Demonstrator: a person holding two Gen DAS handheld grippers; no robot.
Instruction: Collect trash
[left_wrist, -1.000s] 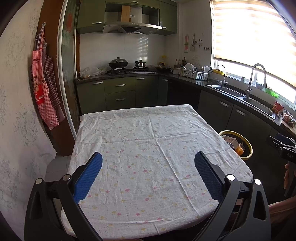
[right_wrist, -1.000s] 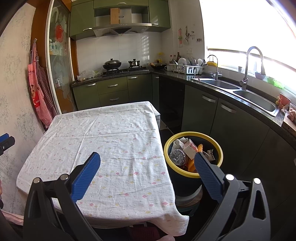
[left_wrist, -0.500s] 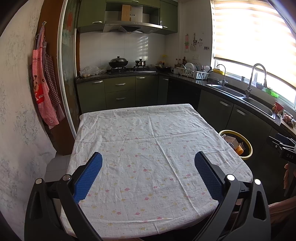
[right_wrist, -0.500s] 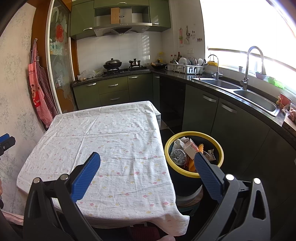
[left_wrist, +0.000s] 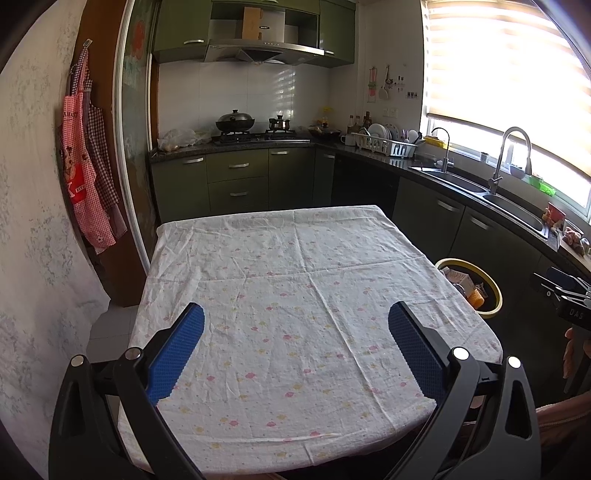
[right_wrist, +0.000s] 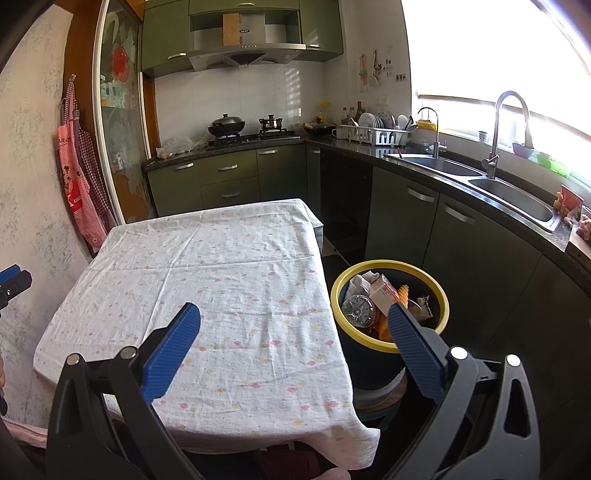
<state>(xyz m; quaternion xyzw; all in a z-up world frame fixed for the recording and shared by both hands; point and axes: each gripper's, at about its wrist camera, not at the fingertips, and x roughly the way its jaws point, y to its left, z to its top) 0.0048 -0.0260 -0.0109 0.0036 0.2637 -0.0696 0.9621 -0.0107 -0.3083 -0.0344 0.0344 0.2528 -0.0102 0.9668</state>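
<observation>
Right wrist: right claw (right_wrist: 293, 325) spread, level, beside bin (right_wrist: 389, 295).

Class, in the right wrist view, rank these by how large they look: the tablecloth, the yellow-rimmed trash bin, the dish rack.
1. Tablecloth, by far the largest.
2. Yellow-rimmed trash bin.
3. Dish rack, smallest, though it sits farthest from the camera, so its true size is unsure.

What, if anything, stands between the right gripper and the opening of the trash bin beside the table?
Nothing visible does. The right gripper is open and empty, and the trash bin stands uncovered on the floor, just past the table edge.
</observation>
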